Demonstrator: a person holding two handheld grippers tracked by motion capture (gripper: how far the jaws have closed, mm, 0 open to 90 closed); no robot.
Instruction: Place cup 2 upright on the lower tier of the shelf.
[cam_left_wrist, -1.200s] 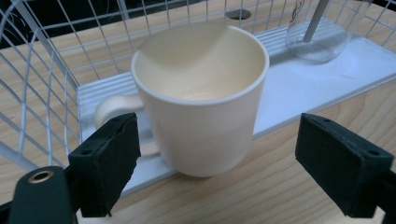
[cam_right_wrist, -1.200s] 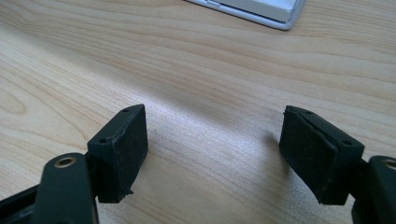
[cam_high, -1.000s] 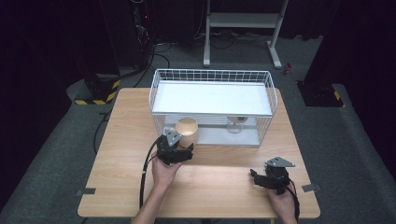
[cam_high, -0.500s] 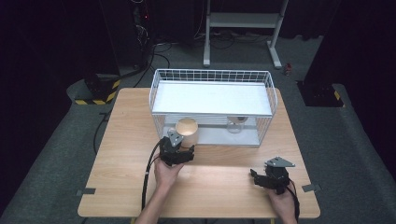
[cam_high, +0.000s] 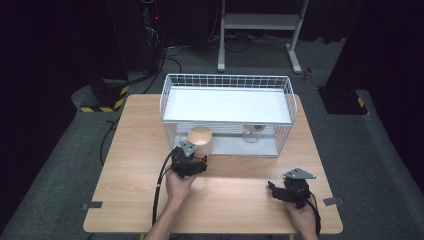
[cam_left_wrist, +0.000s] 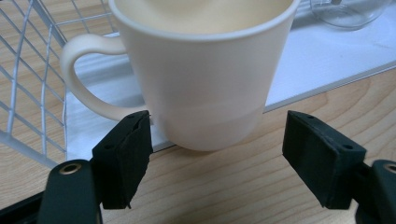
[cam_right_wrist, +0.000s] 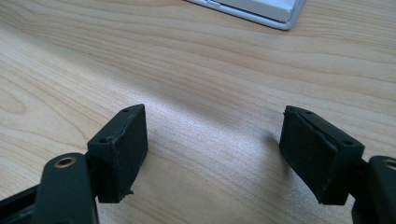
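Now the left gripper (cam_left_wrist: 217, 154) is closing its spread jaws around the cream mug (cam_left_wrist: 205, 70), standing at the wire basket's (cam_high: 227, 82) open front; centring both pads before squeezing seems wise. Right gripper (cam_right_wrist: 215, 154) is resting agape, empty.

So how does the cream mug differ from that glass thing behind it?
The mug is opaque cream; the glass is clear. The mug looks larger than the glass. The mug stands at the rack's front edge, half out on the wood, between the left claw's pads, which have just been closing but are not yet pressing; the glass sits further in, away from both claws. Both sit under the rack's white shelf.
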